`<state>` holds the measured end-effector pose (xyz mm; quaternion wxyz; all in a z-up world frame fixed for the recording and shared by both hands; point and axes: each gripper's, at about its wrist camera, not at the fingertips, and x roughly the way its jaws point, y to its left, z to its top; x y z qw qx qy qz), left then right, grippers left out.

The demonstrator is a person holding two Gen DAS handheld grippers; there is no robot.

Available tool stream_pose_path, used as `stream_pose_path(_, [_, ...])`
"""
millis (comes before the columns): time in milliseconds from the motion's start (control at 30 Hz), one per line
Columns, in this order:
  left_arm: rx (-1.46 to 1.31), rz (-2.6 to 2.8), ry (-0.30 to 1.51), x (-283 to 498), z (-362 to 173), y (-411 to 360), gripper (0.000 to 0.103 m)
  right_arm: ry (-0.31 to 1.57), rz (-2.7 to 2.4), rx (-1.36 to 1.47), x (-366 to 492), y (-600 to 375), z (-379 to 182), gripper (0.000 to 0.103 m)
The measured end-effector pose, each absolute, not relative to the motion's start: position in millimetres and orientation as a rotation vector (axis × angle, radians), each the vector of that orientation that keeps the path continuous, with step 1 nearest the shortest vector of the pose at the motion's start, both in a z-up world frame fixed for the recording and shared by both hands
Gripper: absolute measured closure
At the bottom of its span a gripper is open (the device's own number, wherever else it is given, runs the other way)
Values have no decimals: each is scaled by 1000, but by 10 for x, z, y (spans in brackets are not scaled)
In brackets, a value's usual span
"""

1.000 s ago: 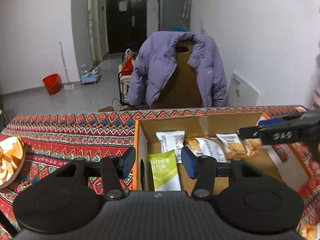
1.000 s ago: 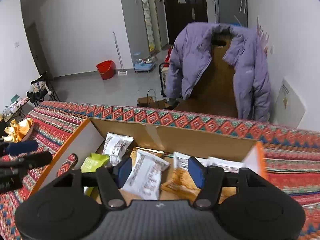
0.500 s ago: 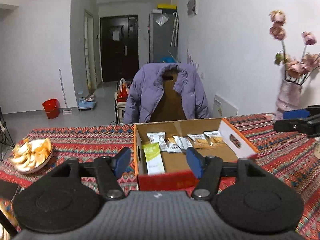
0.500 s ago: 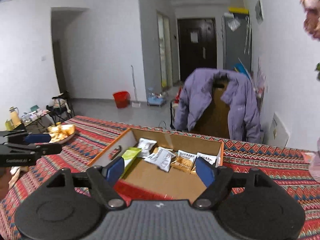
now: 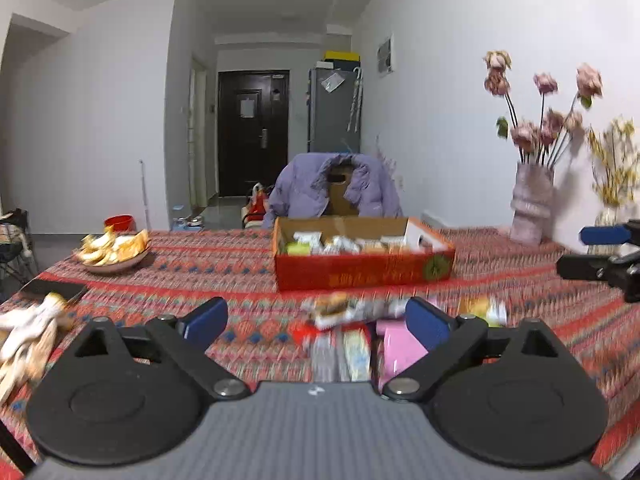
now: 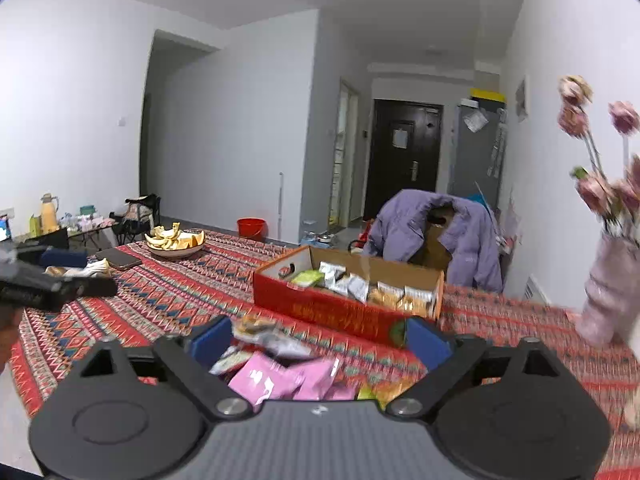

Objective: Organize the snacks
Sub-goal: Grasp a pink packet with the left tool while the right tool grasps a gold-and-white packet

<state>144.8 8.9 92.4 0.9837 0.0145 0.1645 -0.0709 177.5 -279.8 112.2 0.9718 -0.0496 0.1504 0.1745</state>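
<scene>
Taking the red cardboard box (image 5: 362, 270) with open top as the landmark, and going from left to right in the left wrist view: well to its left, on the red patterned tablecloth (image 5: 208, 272), sits a shallow dish of yellow peel pieces (image 5: 114, 249). Nearer the camera and left of the box lie a dark flat phone (image 5: 54, 289) and a blurred heap of pale peel (image 5: 28, 336). The box itself holds a row of small snack packets (image 5: 340, 243), a green one at its left end. In front of the box, toward the camera, lies a loose blurred pile of snack packets (image 5: 348, 320), among them a pink packet (image 5: 396, 344). The left gripper (image 5: 316, 322) hovers above this pile, its blue-padded jaws opening wide and pressing on nothing. To the right of the box stands a pale ribbed vase of dried pink flowers (image 5: 532, 208).

In the right wrist view the right gripper (image 6: 320, 338) hangs over the same loose pile in front of the box, pink packets (image 6: 280, 378) below it; its jaws are opening too, clamping nothing. The purple jacket on a chair (image 6: 436, 236) is behind the box.
</scene>
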Motion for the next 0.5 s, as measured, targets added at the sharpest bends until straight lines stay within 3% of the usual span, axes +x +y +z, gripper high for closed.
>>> stream_pose_path(233, [22, -126, 387, 1019, 603, 85, 3, 286, 342, -90, 1164, -2752, 683, 0])
stream_pose_path(500, [22, -129, 393, 1052, 537, 47, 1, 294, 294, -78, 1049, -2680, 462, 0])
